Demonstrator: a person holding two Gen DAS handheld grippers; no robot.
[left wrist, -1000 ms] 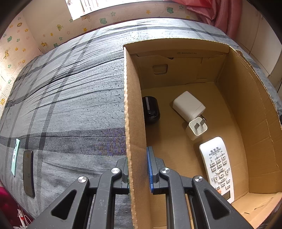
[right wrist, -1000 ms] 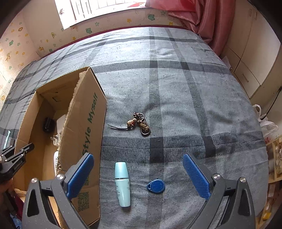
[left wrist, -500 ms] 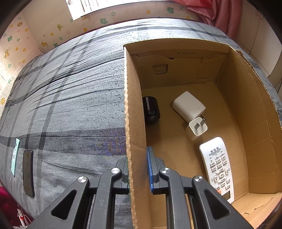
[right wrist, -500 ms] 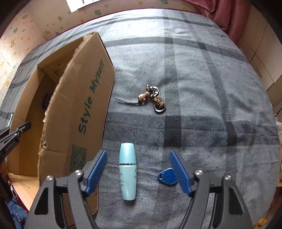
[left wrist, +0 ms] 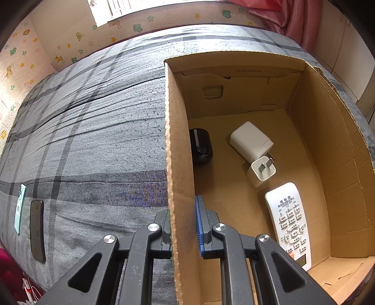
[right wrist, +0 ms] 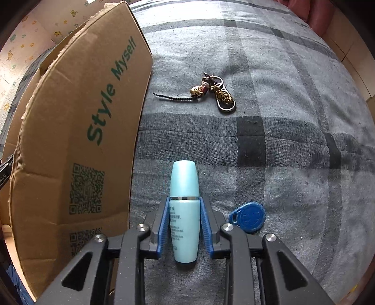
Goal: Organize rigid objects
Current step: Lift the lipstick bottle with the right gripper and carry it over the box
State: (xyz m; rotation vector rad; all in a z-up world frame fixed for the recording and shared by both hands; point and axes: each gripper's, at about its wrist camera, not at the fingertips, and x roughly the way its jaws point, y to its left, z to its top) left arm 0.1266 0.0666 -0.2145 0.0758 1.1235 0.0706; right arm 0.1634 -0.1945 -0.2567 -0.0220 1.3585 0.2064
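A cardboard box [left wrist: 178, 145] stands on the grey plaid bed. My left gripper [left wrist: 184, 225] is shut on the box's left wall near its front. Inside lie a black round object [left wrist: 201, 150], a white charger block [left wrist: 250, 140], a smaller white plug adapter [left wrist: 261, 172] and a white remote [left wrist: 289, 218]. In the right wrist view a light-blue bottle [right wrist: 184, 187] lies on the bed beside the box [right wrist: 77, 131]. My right gripper [right wrist: 184, 225] is shut on the bottle's lower body. A blue key fob [right wrist: 248, 217] and a keychain with gold charms [right wrist: 213, 93] lie on the bed.
A dark phone [left wrist: 37, 231] and a mint-green card [left wrist: 20, 208] lie at the bed's left edge. A wall with cartoon stickers and a window runs behind the bed. Pink curtains [left wrist: 290, 21] and white cabinets are at the far right.
My right gripper has dropped down and forward over the blue bottle and closed from wide open onto it. My left gripper has kept its grip on the box wall.
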